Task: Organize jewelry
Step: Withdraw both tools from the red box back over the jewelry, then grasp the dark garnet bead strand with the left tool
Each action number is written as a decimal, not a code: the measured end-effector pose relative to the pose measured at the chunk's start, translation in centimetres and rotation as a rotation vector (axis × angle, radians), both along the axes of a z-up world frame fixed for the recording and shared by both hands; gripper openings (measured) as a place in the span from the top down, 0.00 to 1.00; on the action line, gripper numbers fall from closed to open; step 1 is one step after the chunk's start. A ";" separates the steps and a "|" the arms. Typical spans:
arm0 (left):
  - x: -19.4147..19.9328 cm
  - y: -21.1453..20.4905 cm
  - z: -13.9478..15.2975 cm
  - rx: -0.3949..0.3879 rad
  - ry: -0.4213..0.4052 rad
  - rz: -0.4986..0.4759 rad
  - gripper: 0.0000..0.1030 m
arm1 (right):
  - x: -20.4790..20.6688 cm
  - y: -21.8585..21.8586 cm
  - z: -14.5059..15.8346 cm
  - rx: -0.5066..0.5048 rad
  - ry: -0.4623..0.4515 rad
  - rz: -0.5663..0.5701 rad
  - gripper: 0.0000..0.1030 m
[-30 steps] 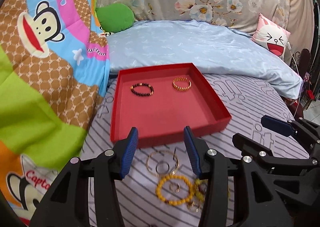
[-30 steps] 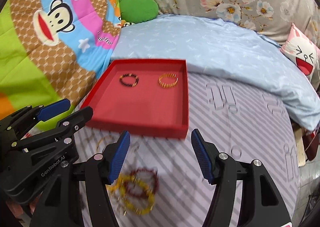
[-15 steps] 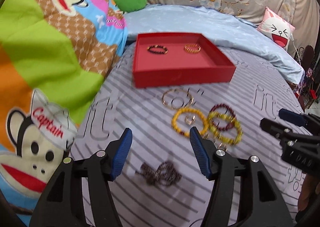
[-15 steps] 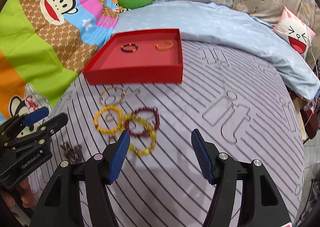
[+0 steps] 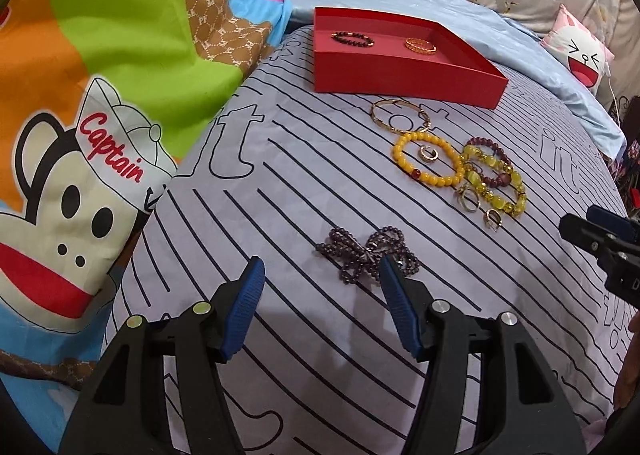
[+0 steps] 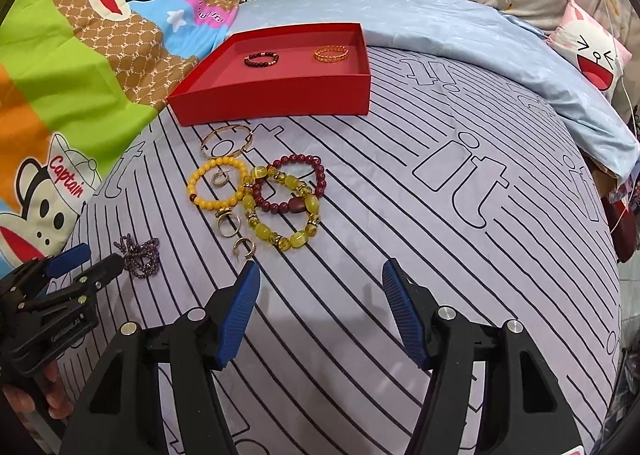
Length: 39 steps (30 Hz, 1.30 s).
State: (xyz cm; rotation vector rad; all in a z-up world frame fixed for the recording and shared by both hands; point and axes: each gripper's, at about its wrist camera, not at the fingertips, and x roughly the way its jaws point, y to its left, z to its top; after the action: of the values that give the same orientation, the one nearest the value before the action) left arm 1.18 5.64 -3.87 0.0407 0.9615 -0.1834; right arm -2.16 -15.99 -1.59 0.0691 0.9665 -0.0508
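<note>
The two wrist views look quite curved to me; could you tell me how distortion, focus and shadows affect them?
Left wrist view: strong fisheye bowing of the striped sheet, dark corners, purple bead strand sharp, soft shadow under the left gripper. Right wrist view: same bowing, red tray crisp, no glare.

Cloth bed, matt box, shiny jewelry

The striped sheet (image 6: 400, 175) is smooth, matt cloth. The red box (image 6: 276, 99) looks like matt cardboard. The bangle (image 6: 226, 141) near the box's front wall is polished gold-coloured metal; the yellow bead bracelet (image 6: 216, 185) is glossy. The ribbed blue fingers (image 6: 240, 315) look like matt rubbery plastic.
</note>
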 end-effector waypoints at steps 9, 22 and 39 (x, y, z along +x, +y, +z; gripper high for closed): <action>0.5 -0.6 0.1 -0.040 0.012 -0.027 0.45 | 0.2 -0.1 -0.2 0.007 0.006 -0.003 0.41; 0.8 -1.6 -1.3 -0.072 0.066 -0.057 0.53 | 0.4 0.1 -0.4 0.012 0.013 0.004 0.40; 0.8 -2.4 1.3 -0.139 0.001 -0.132 1.00 | 0.4 0.3 -0.3 0.016 0.006 0.009 0.40</action>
State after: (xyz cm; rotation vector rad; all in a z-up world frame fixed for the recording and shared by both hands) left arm 2.02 3.23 -2.57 -0.0238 0.9455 -0.3712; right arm -1.71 -15.72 -1.90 0.0790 0.9734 -0.0348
